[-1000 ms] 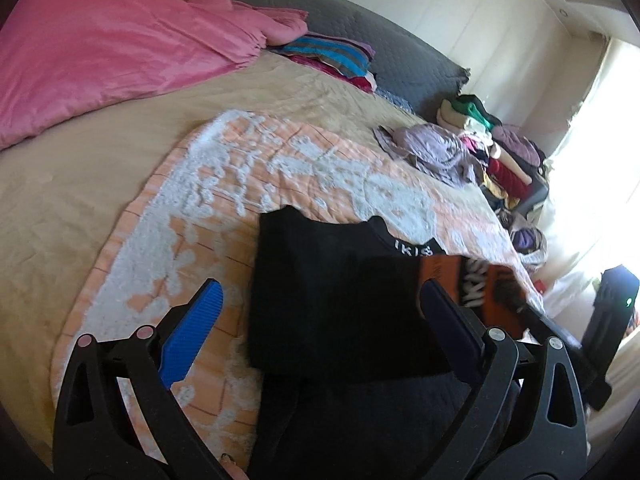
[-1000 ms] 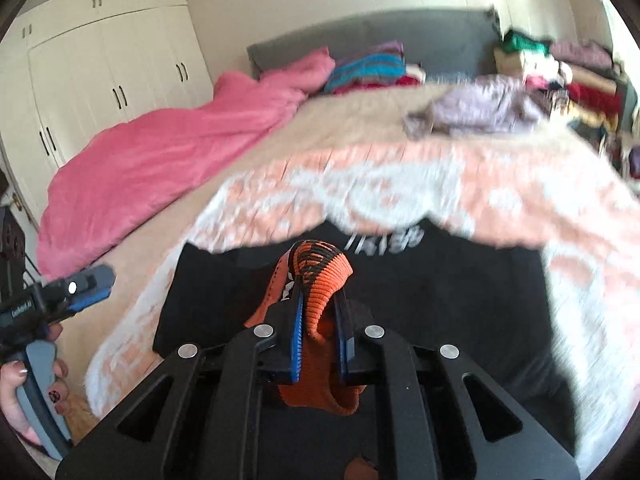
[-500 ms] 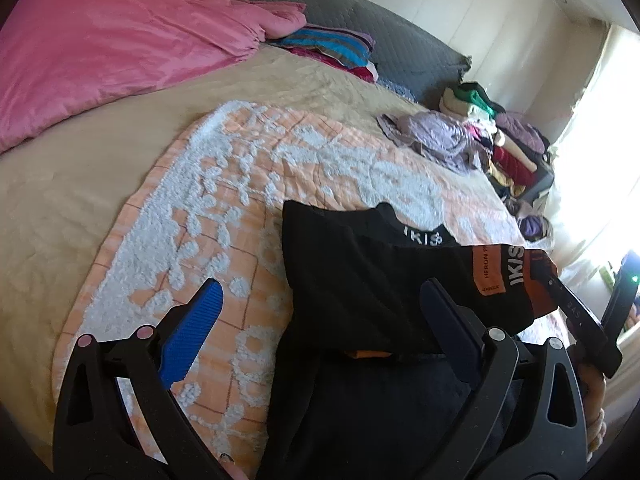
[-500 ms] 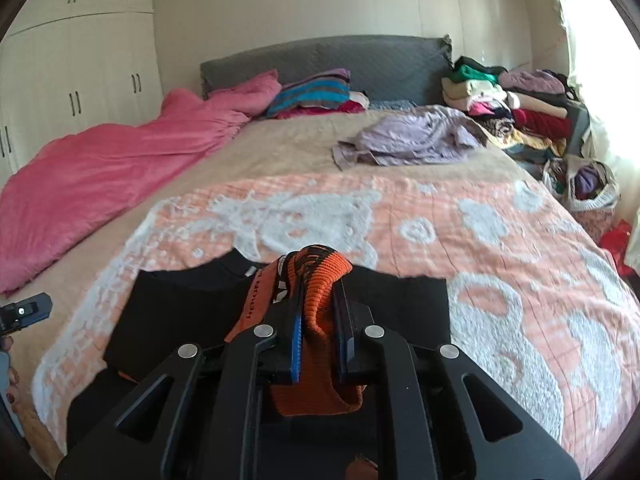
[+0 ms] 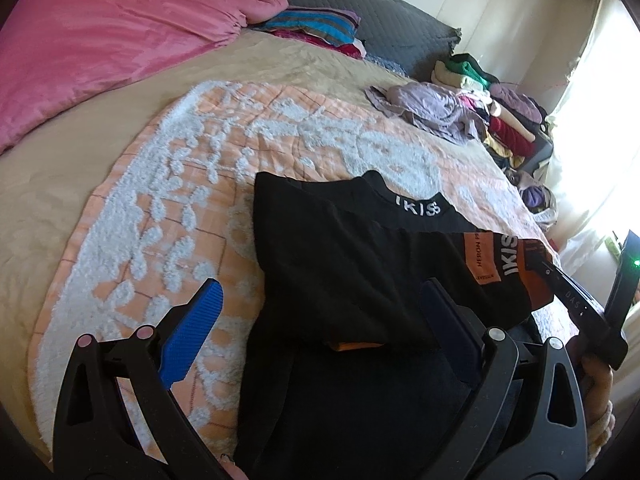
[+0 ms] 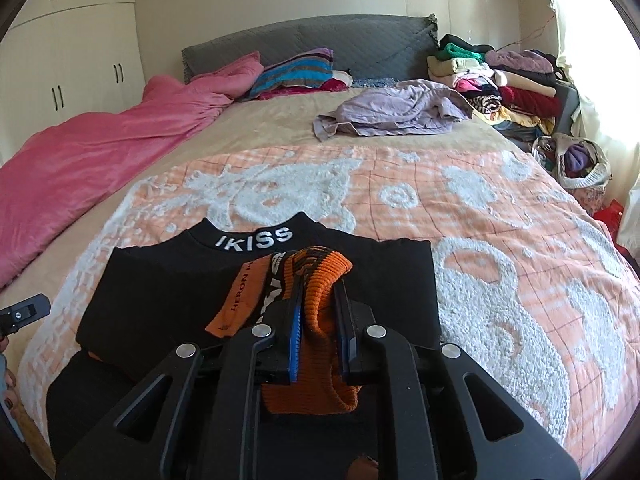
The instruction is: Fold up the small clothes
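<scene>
Lying on the peach blanket on the bed, the black sweatshirt is behaving soft and limp; the right tongs are pinching its ribbed orange cuff, a sound hold, while the left tongs are hovering spread.

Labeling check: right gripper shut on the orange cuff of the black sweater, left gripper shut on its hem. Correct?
Not quite. The left gripper is open, holding nothing, per the left wrist view. The right gripper is shut on the orange cuff of the black sweater.
</scene>
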The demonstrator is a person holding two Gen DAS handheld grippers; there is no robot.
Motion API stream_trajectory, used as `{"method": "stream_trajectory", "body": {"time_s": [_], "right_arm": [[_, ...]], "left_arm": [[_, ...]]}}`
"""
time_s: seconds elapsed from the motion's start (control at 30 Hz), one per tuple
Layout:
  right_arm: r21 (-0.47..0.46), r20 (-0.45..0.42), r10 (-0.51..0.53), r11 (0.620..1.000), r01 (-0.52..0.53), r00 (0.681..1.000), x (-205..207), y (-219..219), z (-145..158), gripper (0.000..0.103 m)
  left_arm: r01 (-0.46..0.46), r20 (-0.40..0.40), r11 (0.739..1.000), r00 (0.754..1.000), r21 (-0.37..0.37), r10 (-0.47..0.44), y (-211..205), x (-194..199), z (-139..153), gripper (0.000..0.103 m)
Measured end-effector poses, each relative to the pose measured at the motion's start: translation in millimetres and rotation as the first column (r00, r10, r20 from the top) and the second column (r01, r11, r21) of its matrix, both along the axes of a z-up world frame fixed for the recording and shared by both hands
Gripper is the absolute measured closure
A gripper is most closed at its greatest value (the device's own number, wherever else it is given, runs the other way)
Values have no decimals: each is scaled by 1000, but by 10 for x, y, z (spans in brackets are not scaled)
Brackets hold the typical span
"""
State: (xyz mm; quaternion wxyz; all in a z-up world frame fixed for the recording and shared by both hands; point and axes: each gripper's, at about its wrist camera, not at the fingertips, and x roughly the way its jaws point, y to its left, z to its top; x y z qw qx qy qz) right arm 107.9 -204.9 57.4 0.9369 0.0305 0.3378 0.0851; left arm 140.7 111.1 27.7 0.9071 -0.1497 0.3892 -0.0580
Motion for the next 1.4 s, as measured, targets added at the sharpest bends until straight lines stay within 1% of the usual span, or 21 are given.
{"method": "stream_trajectory", "body": {"time_s": [0.07, 0.13, 0.27, 0.3, 0.37, 0.43, 0.5, 0.57, 0.6, 0.63, 0.67, 0.77, 0.87, 0.93, 1.0, 1.03, 1.1, 1.17, 1.37, 1.4], "right_arm": [[1, -3, -7, 1000, 7, 1000, 3, -26, -13, 88], [-1, -2, -20, 1000, 20, 1000, 2, -53, -16, 84], [-16, 9, -57, 998, 57, 998, -23, -147, -13, 82], [-12, 8, -58, 998, 58, 998, -31, -163, -15, 80], [-2, 1, -57, 998, 57, 998, -43, -188, -20, 73], [9, -12, -45, 999, 45, 999, -54, -182, -31, 62], [24, -32, -13, 1000, 14, 999, -67, -136, -53, 61], [16, -42, 21, 1000, -20, 999, -82, -47, -74, 61], [9, -46, 37, 999, -36, 998, -98, 1, -85, 61], [4, -51, 54, 999, -54, 997, -102, 53, -98, 61], [-1, -61, 76, 997, -76, 995, -104, 117, -120, 61], [-19, -85, 133, 991, -135, 987, -109, 296, -189, 61], [-37, -118, 170, 984, -175, 978, -97, 413, -283, 60], [-48, -156, 158, 985, -168, 975, -65, 423, -377, 60], [-94, -213, 106, 987, -128, 971, -16, 393, -519, 59], [-104, -223, 89, 988, -114, 971, 1, 368, -572, 56], [-52, -226, 94, 993, -108, 970, 7, 284, -632, 56], [-26, -224, 91, 995, -100, 970, 1, 252, -636, 56], [13, -199, 69, 998, -68, 978, -97, 200, -570, 54], [22, -196, 65, 998, -62, 979, -118, 181, -557, 52]], "left_arm": [[10, -5, 1000, 1000, 10, -10, -56, 38, -19, 11], [21, -9, 1000, 1000, 22, -21, -110, 73, -31, 11], [41, -9, 998, 999, 43, -40, -216, 138, -39, 11], [42, -10, 998, 999, 51, -42, -240, 156, -41, 11], [50, -11, 997, 999, 59, -50, -295, 192, -40, 16], [67, -10, 996, 998, 64, -66, -352, 223, -40, 20], [91, -17, 993, 996, 72, -90, -426, 257, -57, 24], [123, -34, 990, 992, 72, -121, -490, 293, -106, 36], [133, -43, 988, 991, 73, -130, -510, 303, -132, 40], [144, -57, 987, 988, 76, -140, -532, 319, -173, 48], [150, -80, 985, 986, 85, -143, -550, 342, -238, 50], [145, -131, 986, 982, 86, -133, -522, 379, -420, 50], [142, -139, 988, 981, 62, -132, -468, 378, -526, 50], [146, -131, 988, 982, 58, -137, -459, 362, -536, 50], [152, -127, 987, 982, 59, -144, -463, 355, -538, 50], [154, -125, 986, 981, 59, -146, -462, 351, -541, 50], [159, -120, 986, 981, 60, -151, -463, 340, -554, 50], [160, -115, 985, 982, 63, -152, -467, 335, -557, 50], [156, -103, 986, 983, 62, -149, -467, 301, -544, 50], [154, -99, 986, 984, 64, -147, -472, 287, -534, 51]]}}
